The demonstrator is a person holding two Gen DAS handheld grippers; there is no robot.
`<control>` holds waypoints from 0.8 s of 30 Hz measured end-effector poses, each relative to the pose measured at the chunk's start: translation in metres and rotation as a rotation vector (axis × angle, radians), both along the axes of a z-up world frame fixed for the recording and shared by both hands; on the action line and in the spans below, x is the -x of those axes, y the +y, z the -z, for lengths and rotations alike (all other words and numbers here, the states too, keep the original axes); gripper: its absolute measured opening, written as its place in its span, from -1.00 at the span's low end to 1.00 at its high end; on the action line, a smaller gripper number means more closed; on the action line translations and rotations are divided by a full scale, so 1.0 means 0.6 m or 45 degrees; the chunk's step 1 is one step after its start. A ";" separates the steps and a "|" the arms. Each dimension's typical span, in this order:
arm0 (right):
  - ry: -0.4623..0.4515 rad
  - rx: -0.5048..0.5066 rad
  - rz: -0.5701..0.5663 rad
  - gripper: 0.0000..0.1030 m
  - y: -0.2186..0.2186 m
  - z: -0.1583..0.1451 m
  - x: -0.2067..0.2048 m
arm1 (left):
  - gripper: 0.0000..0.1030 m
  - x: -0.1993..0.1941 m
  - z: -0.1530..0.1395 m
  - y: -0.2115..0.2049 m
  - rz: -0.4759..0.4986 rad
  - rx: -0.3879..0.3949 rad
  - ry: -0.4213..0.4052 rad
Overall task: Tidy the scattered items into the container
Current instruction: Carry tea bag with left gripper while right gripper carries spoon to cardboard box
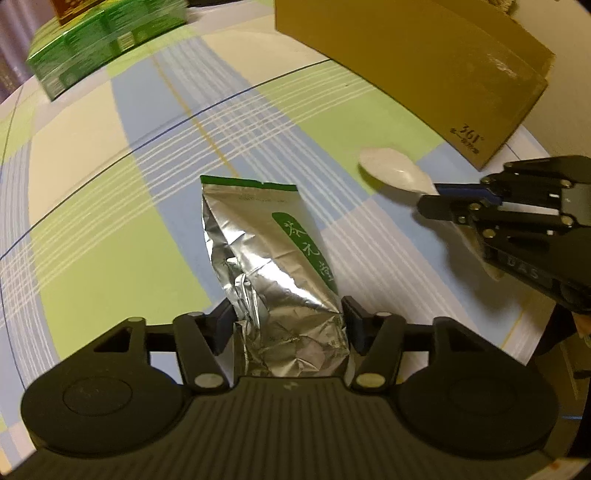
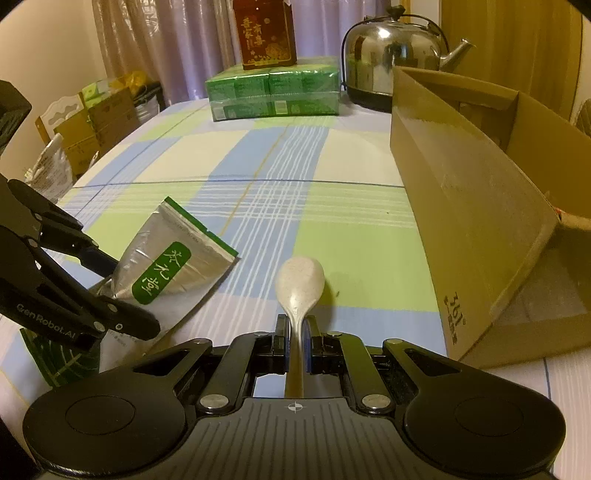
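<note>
— What does the left gripper (image 1: 286, 321) have?

— A crinkled silver foil pouch (image 1: 266, 258), clamped at its crumpled lower end between the two fingers. It has a green strip along the sealed top edge and a green label with pale characters down one side. The pouch slants forward over the checked tablecloth (image 1: 110, 206); from the right wrist view its top edge looks close to the cloth, though I cannot tell whether it touches.

— And the right gripper (image 2: 297, 332)?

— Its fingers are closed on the handle of a pale, speckled spoon (image 2: 300, 280). The bowl sticks out ahead of the fingertips, above a green square of the cloth.

— Where is the container?

— The brown cardboard box (image 2: 461, 206) stands open on the table, just to the right of the spoon, with "361°" printed near its lower corner. Neither item is inside it.

— Anything else on the table?

— At the far end, a wrapped green multipack (image 2: 273, 92) with a red box (image 2: 264, 33) on top, and a steel kettle (image 2: 391, 55) beside it.
</note>
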State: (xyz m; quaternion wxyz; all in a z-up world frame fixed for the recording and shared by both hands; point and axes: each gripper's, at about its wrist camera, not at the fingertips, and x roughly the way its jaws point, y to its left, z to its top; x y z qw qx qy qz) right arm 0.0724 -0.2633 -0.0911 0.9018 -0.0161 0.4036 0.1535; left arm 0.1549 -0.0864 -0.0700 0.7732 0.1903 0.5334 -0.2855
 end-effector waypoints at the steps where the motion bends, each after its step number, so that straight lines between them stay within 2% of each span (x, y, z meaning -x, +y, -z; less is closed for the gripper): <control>1: 0.001 -0.001 0.000 -0.91 0.000 0.000 0.001 | 0.27 0.002 0.003 0.000 -0.001 -0.017 0.002; 8: 0.005 -0.008 -0.003 -0.91 0.003 0.007 -0.004 | 0.41 0.000 0.022 -0.002 0.006 -0.064 0.048; 9: 0.007 -0.009 -0.003 -0.91 0.002 0.008 -0.004 | 0.38 0.000 0.021 -0.002 0.014 -0.064 0.049; 11: 0.009 -0.012 -0.002 -0.91 0.001 0.009 -0.006 | 0.08 -0.001 0.016 -0.004 0.041 -0.056 0.057; 14: 0.009 -0.021 0.003 -0.91 -0.002 0.008 -0.005 | -0.06 0.001 0.005 -0.007 0.067 -0.066 0.042; 24: -0.037 -0.042 0.003 -0.91 -0.002 -0.019 0.007 | -0.09 0.012 -0.034 -0.011 0.107 -0.060 0.014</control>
